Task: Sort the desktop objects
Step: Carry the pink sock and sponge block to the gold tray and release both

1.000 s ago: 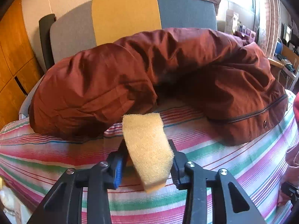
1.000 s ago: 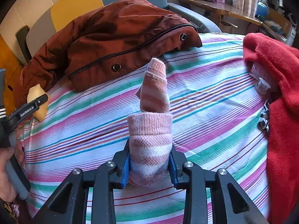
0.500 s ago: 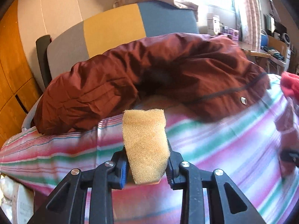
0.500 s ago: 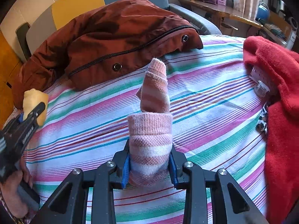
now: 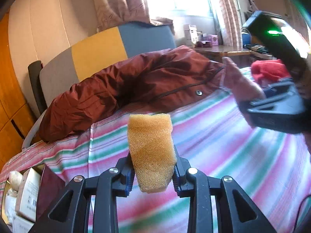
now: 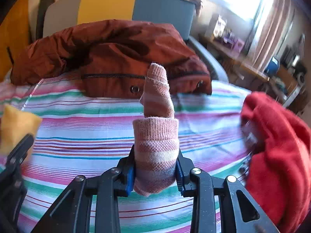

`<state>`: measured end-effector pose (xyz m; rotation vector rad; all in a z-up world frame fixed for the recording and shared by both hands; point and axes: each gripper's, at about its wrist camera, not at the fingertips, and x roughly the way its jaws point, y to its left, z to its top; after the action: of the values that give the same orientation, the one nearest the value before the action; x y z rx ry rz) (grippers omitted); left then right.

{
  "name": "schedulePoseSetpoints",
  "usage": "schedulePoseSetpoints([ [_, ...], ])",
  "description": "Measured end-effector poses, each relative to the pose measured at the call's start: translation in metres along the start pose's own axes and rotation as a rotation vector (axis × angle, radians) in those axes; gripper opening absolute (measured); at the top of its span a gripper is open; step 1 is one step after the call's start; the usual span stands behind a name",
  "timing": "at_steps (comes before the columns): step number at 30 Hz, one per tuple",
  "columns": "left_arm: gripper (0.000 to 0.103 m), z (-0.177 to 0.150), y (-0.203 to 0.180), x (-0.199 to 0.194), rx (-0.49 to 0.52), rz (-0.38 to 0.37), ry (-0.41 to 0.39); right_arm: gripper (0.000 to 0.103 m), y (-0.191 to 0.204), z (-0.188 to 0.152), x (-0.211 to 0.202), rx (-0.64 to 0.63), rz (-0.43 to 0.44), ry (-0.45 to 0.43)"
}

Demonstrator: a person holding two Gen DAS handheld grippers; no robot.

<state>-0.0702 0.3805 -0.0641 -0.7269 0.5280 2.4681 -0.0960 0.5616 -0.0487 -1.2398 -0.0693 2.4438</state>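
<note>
My left tongs (image 5: 153,172) are clamped on a yellow sponge (image 5: 151,151). The sponge sticks up between the two tips and does not touch anything else. My right tongs (image 6: 155,171) are clamped on a pink striped sock (image 6: 156,136). The sock stands up from the tips, and its toe end points away from me.

Both things are up in the air over the bed with the striped sheet (image 6: 97,128). A brown jacket (image 5: 136,85) lies across the far end of the bed. A red fuzzy cloth (image 6: 281,155) lies on the right side. The sponge is on the left side of the bed, and the sock is near the middle.

I think I am in the carry step. Each thing is picked up, and neither is put down yet. I cannot see a box or a pile that is meant for them, so I cannot tell where each one goes.

Next I need to find the right spot for each thing. I should keep both squeezes tight until each thing is over its spot. The sponge is squishy and the sock is floppy, so they could slip. Then I open one pair at a time.
</note>
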Motion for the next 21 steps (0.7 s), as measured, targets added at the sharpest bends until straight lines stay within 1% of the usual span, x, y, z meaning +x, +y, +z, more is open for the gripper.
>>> schedulePoseSetpoints([
  [7,0.031,-0.022,-0.003,-0.035,-0.019,-0.050,-0.003,0.034,0.007,-0.001,-0.001,-0.050,-0.032,-0.013],
  [11,0.031,-0.034,-0.004,-0.050,-0.014,-0.077,-0.003,0.034,0.011,-0.005,0.001,-0.080,-0.060,-0.021],
  [14,0.031,-0.044,-0.005,-0.064,-0.004,-0.100,-0.003,0.034,0.009,-0.007,-0.004,-0.061,-0.040,-0.040],
  [17,0.031,-0.059,-0.005,-0.077,-0.006,-0.137,0.028,0.034,0.010,-0.006,-0.012,-0.070,-0.040,-0.065],
  [19,0.031,-0.067,-0.003,-0.087,-0.012,-0.170,0.034,0.034,0.015,-0.007,-0.017,-0.082,-0.029,-0.048],
  [21,0.031,-0.076,-0.002,-0.101,-0.018,-0.219,0.039,0.034,0.019,-0.009,-0.025,-0.070,0.007,-0.039],
])
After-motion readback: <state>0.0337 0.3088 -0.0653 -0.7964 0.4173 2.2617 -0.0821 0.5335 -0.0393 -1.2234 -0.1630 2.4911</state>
